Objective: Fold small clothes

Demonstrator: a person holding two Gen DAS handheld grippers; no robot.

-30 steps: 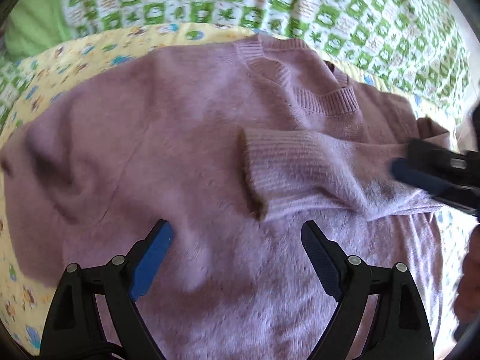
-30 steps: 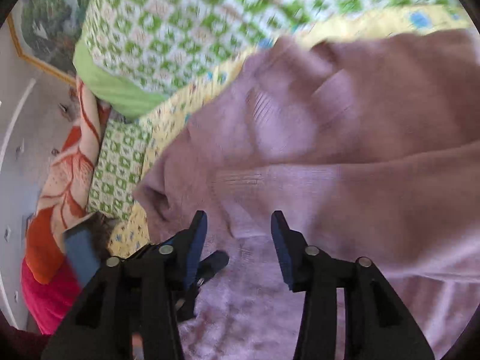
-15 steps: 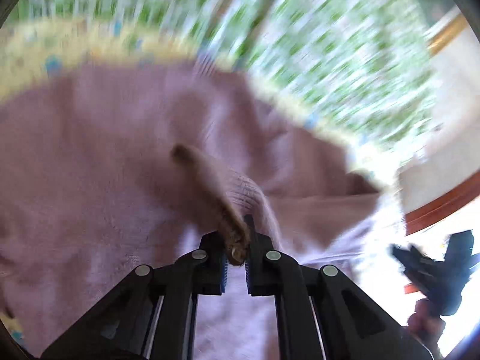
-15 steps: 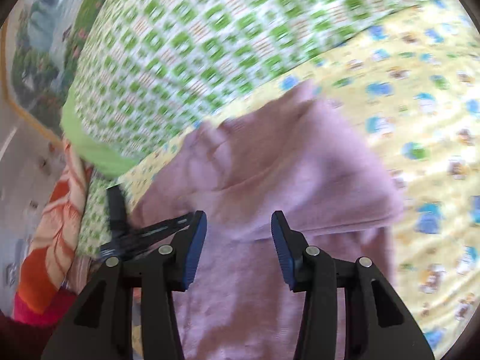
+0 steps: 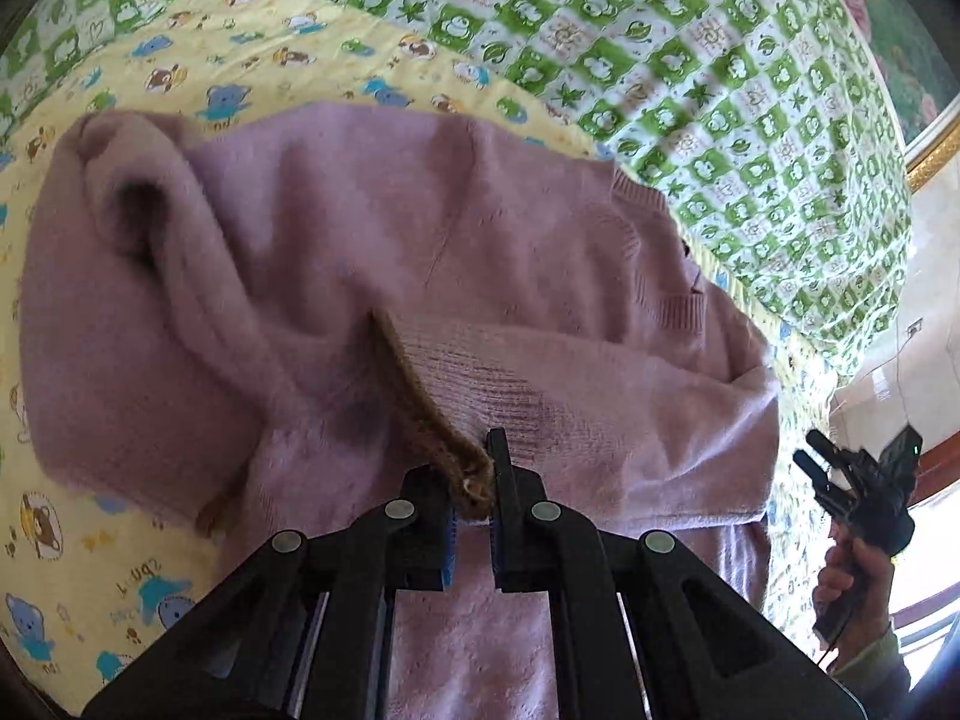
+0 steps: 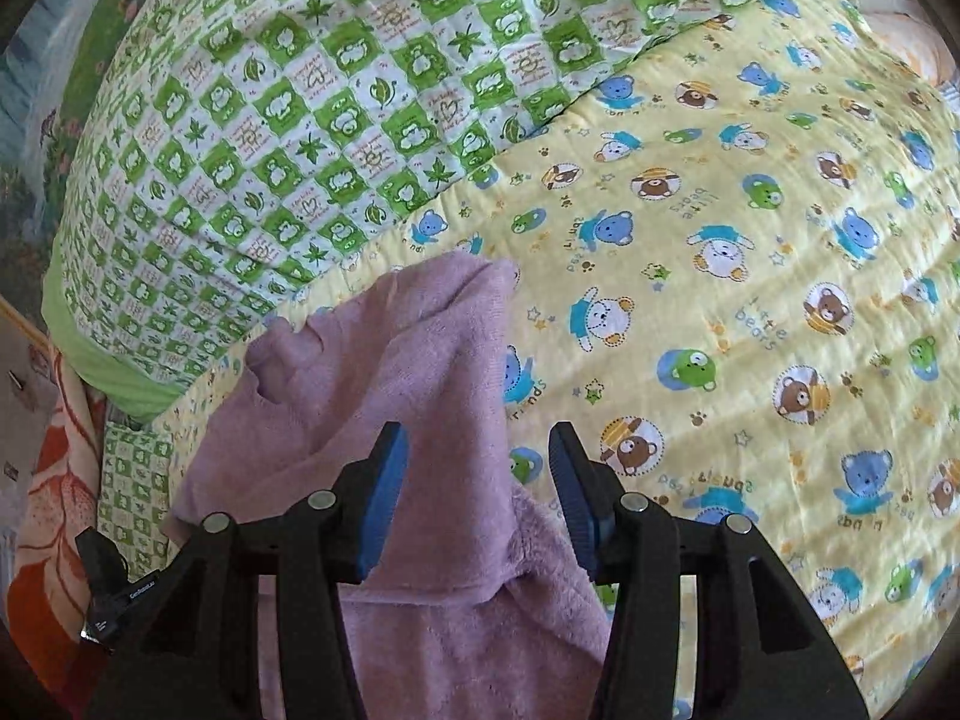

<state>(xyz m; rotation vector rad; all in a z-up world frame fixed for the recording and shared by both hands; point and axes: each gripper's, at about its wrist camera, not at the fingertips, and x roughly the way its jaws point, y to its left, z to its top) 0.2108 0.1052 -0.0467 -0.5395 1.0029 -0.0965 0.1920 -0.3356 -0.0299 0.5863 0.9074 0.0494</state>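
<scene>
A small lilac knitted sweater (image 5: pixel 372 252) lies spread on a yellow bear-print blanket (image 5: pixel 150 546). One sleeve is folded across its chest, and my left gripper (image 5: pixel 471 489) is shut on that sleeve's ribbed cuff (image 5: pixel 480 408). In the right wrist view the sweater's folded side (image 6: pixel 414 372) sits below my right gripper (image 6: pixel 480 483); its jaws are opening and nothing is pinched between the blue pads (image 6: pixel 384 480). The right gripper (image 5: pixel 858 480) also shows at the far right of the left wrist view, held in a hand off the sweater.
A green and white checked quilt (image 6: pixel 300 120) lies bunched behind the sweater. Bare yellow blanket (image 6: pixel 750 276) stretches to the right of it. An orange patterned cloth (image 6: pixel 54 510) hangs at the left edge.
My left gripper went from wide open over the sweater to shut on the sleeve cuff. My right gripper let go of the sleeve and swung right, off the sweater's side.
</scene>
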